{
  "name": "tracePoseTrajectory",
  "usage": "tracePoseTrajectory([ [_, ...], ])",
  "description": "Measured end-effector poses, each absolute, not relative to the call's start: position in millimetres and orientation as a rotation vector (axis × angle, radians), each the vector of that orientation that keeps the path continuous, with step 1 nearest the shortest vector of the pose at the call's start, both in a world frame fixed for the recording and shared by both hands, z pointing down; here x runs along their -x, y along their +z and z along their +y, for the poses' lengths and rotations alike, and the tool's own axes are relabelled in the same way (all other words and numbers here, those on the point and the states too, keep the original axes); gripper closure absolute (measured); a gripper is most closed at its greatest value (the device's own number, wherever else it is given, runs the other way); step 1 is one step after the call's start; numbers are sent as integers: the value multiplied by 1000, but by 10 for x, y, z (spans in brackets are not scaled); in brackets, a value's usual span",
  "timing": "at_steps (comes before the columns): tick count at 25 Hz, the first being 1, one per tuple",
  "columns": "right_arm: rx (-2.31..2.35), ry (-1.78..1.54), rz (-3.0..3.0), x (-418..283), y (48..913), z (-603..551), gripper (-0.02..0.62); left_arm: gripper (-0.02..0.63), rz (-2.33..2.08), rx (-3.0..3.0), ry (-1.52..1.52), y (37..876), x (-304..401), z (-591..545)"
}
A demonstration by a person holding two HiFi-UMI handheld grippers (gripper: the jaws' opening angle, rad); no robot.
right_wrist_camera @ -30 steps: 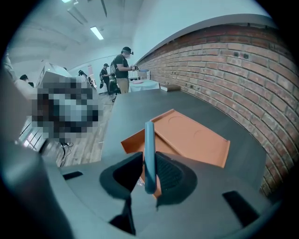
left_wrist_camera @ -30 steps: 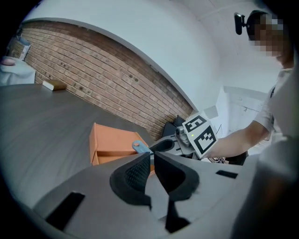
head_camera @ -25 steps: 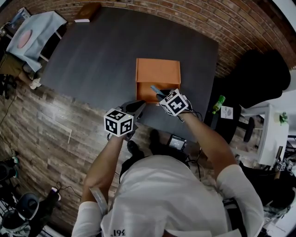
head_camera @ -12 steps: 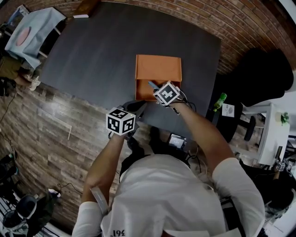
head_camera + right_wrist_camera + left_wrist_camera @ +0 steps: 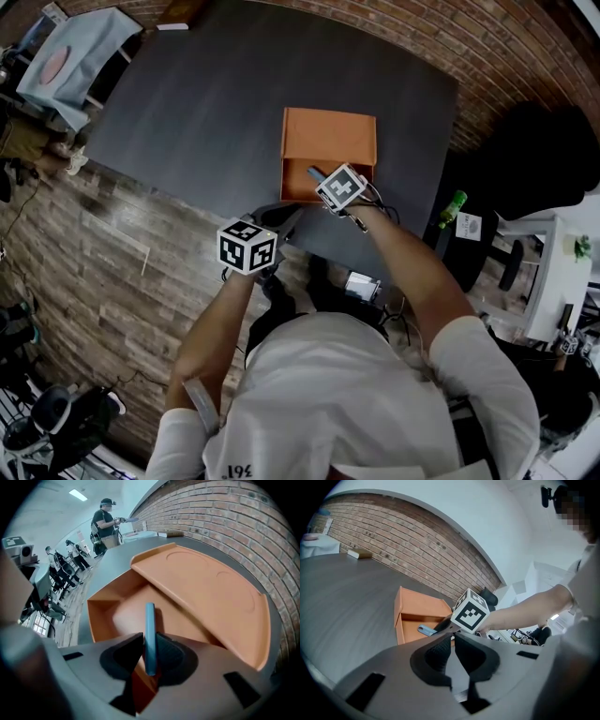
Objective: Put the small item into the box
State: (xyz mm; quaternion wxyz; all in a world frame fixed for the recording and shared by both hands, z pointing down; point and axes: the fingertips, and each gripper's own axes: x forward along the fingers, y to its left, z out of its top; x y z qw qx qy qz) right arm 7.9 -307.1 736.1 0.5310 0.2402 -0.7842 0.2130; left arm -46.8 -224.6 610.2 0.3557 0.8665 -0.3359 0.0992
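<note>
An orange box (image 5: 328,139) lies open on the dark grey table (image 5: 206,103), its lid folded back toward the brick wall. My right gripper (image 5: 321,178) points steeply down over the box's open compartment (image 5: 123,612), shut on a thin blue item (image 5: 149,630) that sticks out past the fingertips. The same blue item (image 5: 425,630) shows in the left gripper view, hanging just inside the box (image 5: 408,616). My left gripper (image 5: 286,217) hovers near the table's front edge, left of the box, its pads together with nothing between them (image 5: 453,639).
A book (image 5: 173,26) lies at the table's far edge. A stand with a light blue cloth (image 5: 70,66) is at the upper left. Right of the table are a black chair (image 5: 525,159) and a green bottle (image 5: 450,208). People (image 5: 105,524) stand far off.
My right gripper has sunk toward the box's open compartment and tipped more steeply down, still holding the blue item. The left gripper has stayed put.
</note>
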Motion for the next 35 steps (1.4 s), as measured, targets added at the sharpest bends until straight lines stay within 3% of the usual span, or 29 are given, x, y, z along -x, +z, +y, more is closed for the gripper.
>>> tracePoseTrajectory([
  [23,-580,518,-1867,-84,7352,-3076,417,572,-880,-2247,215,5988,511,-2229],
  [35,-669,509,-1902,-151,7205,-3097,416,572,-887,-2256,168,5897,534,-2226],
])
